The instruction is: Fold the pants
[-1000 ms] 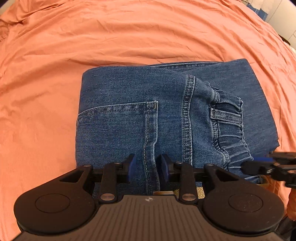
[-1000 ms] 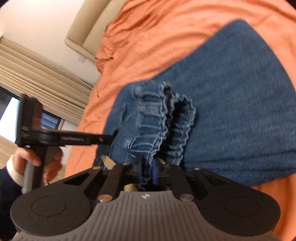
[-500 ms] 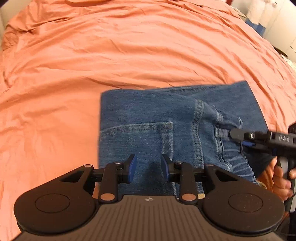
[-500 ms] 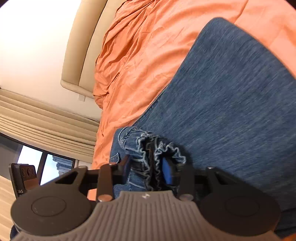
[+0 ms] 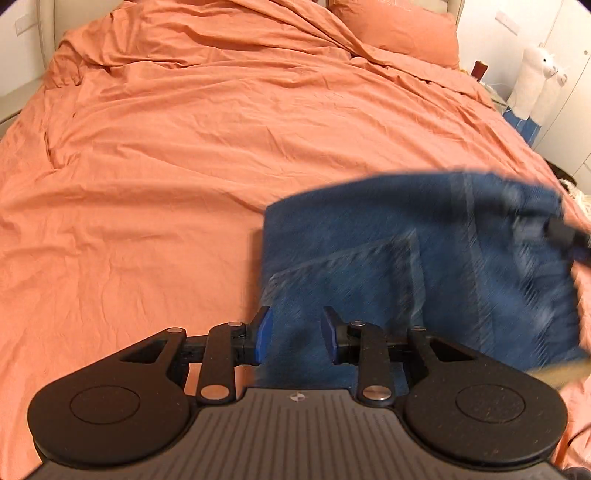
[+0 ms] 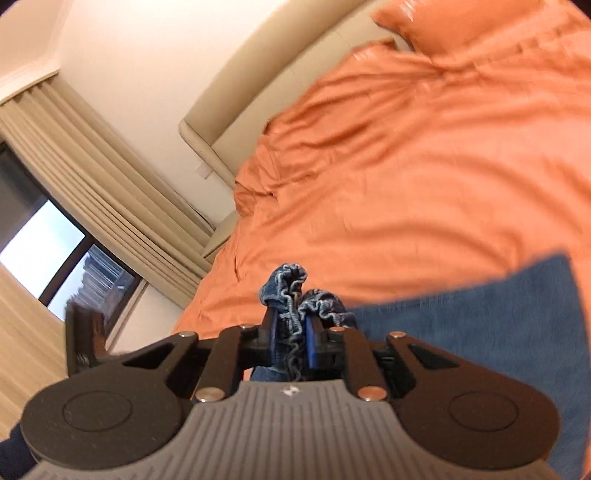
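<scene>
The folded blue jeans (image 5: 424, 273) are lifted off the orange bed and look motion-blurred at the right of the left wrist view. My left gripper (image 5: 295, 334) is open, with the jeans' lower edge in front of the gap between its blue pads, not gripped. My right gripper (image 6: 291, 339) is shut on the bunched elastic waistband (image 6: 295, 291) of the jeans (image 6: 480, 325) and holds them up. The right gripper's tip also shows at the right edge of the left wrist view (image 5: 569, 240).
The orange bedsheet (image 5: 184, 166) spreads wide ahead and to the left. An orange pillow (image 5: 399, 29) lies at the bed's head. A beige headboard (image 6: 280, 77), curtains (image 6: 92, 166) and a window (image 6: 44, 251) are behind. White plush toys (image 5: 535, 85) stand at the right.
The right gripper has raised the jeans by the waistband and carried them right. The left gripper has pulled back and up, so more of the bed shows.
</scene>
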`<state>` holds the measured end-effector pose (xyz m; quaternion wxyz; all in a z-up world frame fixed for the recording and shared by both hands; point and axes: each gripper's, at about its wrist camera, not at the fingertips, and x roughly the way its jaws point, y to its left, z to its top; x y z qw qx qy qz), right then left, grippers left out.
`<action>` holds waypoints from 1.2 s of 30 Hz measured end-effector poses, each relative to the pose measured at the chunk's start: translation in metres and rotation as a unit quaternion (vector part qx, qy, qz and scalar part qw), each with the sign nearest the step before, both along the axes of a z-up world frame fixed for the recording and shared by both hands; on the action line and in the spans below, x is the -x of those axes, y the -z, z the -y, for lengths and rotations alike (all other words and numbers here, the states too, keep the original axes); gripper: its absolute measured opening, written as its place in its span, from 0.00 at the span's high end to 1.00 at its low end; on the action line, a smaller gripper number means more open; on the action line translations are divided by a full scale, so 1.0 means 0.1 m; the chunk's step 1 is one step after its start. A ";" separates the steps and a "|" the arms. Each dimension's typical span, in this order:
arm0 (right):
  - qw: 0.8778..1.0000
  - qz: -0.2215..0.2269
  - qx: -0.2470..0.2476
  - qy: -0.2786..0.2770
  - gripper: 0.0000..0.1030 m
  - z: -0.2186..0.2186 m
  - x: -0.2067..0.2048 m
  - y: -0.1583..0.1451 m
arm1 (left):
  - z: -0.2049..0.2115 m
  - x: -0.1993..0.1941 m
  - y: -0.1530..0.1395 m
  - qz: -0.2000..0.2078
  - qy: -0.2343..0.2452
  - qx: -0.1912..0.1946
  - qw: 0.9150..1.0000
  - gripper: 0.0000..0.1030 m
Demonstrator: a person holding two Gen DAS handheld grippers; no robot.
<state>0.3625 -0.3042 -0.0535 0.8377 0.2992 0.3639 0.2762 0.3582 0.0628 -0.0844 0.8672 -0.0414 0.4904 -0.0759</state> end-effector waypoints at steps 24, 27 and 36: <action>0.962 -0.071 0.182 0.192 0.69 0.97 0.31 0.63 | 0.32 0.42 0.29 0.002 0.058 -0.021 0.998 0.65; 0.962 -0.017 0.165 0.216 0.69 0.83 0.87 0.42 | 0.41 0.66 0.25 0.013 0.103 -0.060 0.993 0.65; 0.960 0.075 0.220 0.155 0.71 0.36 1.21 0.71 | 0.67 1.28 0.33 -0.008 0.205 -0.126 0.971 0.50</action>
